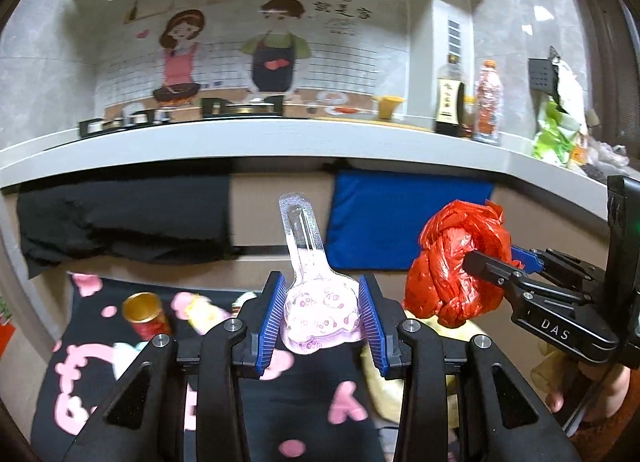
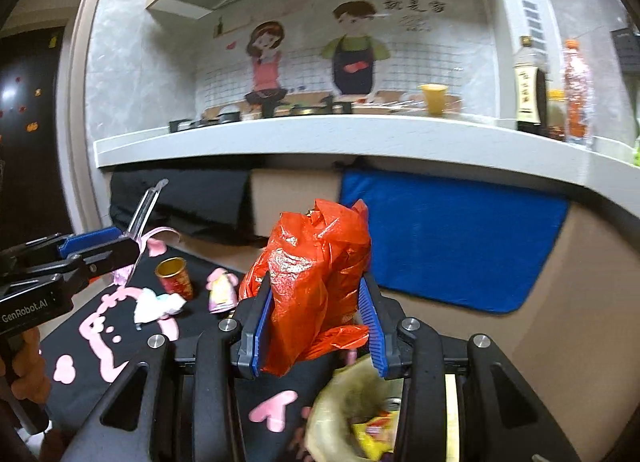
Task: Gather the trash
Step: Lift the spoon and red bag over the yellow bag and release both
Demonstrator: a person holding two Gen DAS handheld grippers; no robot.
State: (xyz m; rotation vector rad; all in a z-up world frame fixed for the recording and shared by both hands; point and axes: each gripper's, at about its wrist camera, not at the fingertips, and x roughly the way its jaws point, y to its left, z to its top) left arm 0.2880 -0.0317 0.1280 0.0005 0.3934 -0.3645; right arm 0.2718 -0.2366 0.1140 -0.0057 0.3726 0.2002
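Now | left tool (image 1: 322, 316) clamps spoon packet (image 1: 316, 302) | right tool (image 2: 316, 322) clamps red bag (image 2: 312, 282)

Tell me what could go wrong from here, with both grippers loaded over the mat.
1. The left gripper pinches only the wide end of the clear spoon packet; its long handle sticks out free, so a quick swing might twist it loose.
2. The right gripper holds a crumpled red bag with loose folds hanging below the pads; part could slip or snag.
3. The two grippers are close; they may collide above the trash bag.
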